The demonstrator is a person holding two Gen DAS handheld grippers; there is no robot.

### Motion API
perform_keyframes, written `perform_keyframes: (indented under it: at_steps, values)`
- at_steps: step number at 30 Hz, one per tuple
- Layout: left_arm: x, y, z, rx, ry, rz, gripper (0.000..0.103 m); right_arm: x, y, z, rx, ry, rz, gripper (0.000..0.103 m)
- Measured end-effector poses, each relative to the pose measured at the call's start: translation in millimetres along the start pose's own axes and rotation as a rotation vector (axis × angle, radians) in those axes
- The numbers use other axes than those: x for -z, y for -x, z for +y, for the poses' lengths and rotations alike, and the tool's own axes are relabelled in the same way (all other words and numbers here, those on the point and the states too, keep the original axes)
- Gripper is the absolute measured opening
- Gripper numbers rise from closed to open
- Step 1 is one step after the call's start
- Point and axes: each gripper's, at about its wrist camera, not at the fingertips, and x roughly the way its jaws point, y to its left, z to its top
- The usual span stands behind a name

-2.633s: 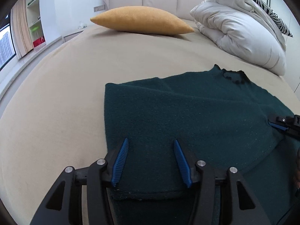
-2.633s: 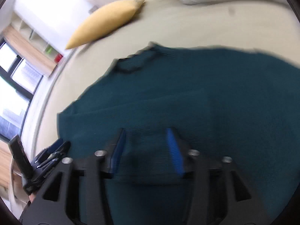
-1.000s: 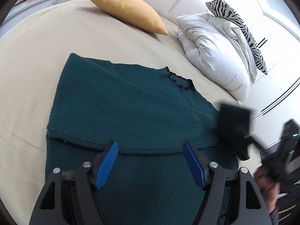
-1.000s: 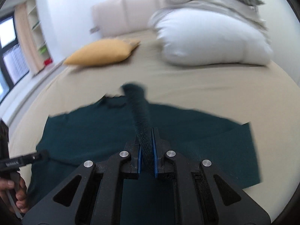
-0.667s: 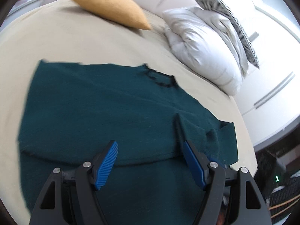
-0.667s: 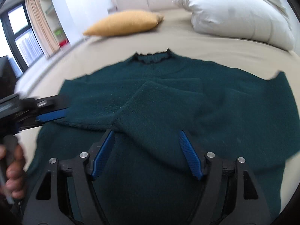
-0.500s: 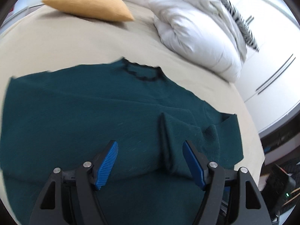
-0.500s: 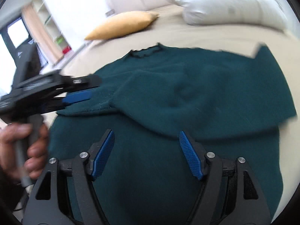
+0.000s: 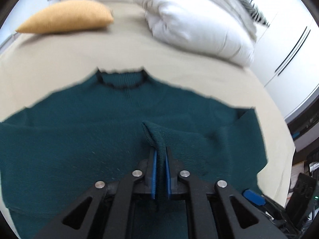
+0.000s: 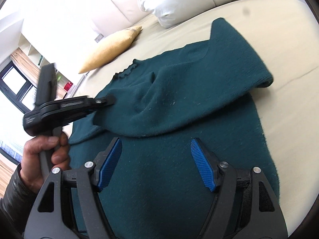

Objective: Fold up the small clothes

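Sweater (image 9: 83, 139) hem cut off under rigs. Left gripper (image 9: 159, 159) just closed, pinching sleeve cuff (image 9: 153, 133). Right gripper (image 10: 157, 163) released, angled down over cloth.

The black left gripper with blue pads (image 9: 159, 171) has just closed its jaws on a raised fold of the dark teal knitted sweater (image 9: 79, 139), which lies spread on the beige bed sheet (image 9: 59, 59), its neckline farthest from the camera. Beyond it lie a mustard-yellow cushion (image 9: 65, 18) and a white crumpled duvet (image 9: 199, 23).
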Motion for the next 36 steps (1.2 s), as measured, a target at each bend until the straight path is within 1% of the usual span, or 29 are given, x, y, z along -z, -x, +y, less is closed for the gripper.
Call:
perform_keyframes:
  at_steps: [4,6,7,9,12,15,17,19,21,23,25,26,28,29,30,32,34,35,36]
  values:
    - [-6.1,36.7,18.9,0.02,0.05,-0.14,0.008,0.2,4.1,-6.1,0.011,-0.018,0.001,0.07]
    - [-5.9,45.1,33.9,0.012,0.074,-0.169,0.008,1.3,5.9,-8.4,0.011,-0.026,0.005,0.07]
    - [-3.9,45.2,42.8,0.011,0.087,-0.168,0.008,-1.1,3.5,-6.9,0.011,-0.029,0.003,0.07]
    - [2.2,39.7,63.7,-0.017,0.126,-0.154,0.008,-4.7,5.9,-7.7,0.013,-0.042,-0.01,0.07]
    - [17.3,22.6,99.4,-0.032,0.217,-0.099,0.008,-13.8,16.6,-13.0,0.031,-0.057,-0.055,0.07]
    - [30.1,10.8,110.4,-0.034,0.243,-0.065,0.009,-30.9,25.2,-26.3,0.109,-0.084,-0.091,0.07]
    - [31.9,9.1,111.6,-0.034,0.239,-0.072,0.009,-45.9,28.6,-38.1,0.136,-0.101,-0.111,0.07]
    - [31.8,9.7,115.2,-0.028,0.239,-0.075,0.009,-62.5,23.2,-49.3,0.182,-0.098,-0.104,0.07]
    - [29.9,13.0,116.3,-0.027,0.228,-0.084,0.009,-78.4,14.0,-59.3,0.19,-0.1,-0.077,0.066]
    - [28.5,13.0,116.5,-0.028,0.224,-0.083,0.009,-90.2,1.8,-69.2,0.203,-0.121,-0.04,0.058]
    - [29.5,11.4,116.2,-0.033,0.221,-0.08,0.009,-97.6,-13.4,-75.9,0.19,-0.129,0.017,0.05]
    - [31.6,11.3,115.6,-0.038,0.217,-0.078,0.009,-100.0,-24.0,-77.2,0.189,-0.117,0.058,0.034]
    - [32.7,10.5,114.6,-0.041,0.214,-0.078,0.009,-102.3,-38.4,-68.4,0.252,-0.043,0.097,0.03]
    - [32.9,11.0,115.2,-0.038,0.216,-0.079,0.009,-101.1,-41.1,-63.7,0.273,-0.003,0.107,0.019]
    - [32.4,12.4,115.0,-0.035,0.218,-0.083,0.009,-99.9,-42.4,-59.5,0.295,0.028,0.116,0.013]
    - [30.1,19.5,111.6,-0.026,0.214,-0.109,0.009,-101.2,-39.8,-55.0,0.32,0.054,0.1,0.008]
    - [27.1,25.4,105.8,-0.029,0.191,-0.136,0.009,-103.8,-27.9,-53.3,0.325,0.049,0.06,0.007]
    - [26.0,24.7,103.6,-0.043,0.173,-0.144,0.009,-105.5,-22.2,-52.5,0.321,0.043,0.034,0.007]
    - [25.4,21.0,104.4,-0.054,0.168,-0.135,0.009,-105.7,-19.0,-53.0,0.314,0.031,0.018,0.007]
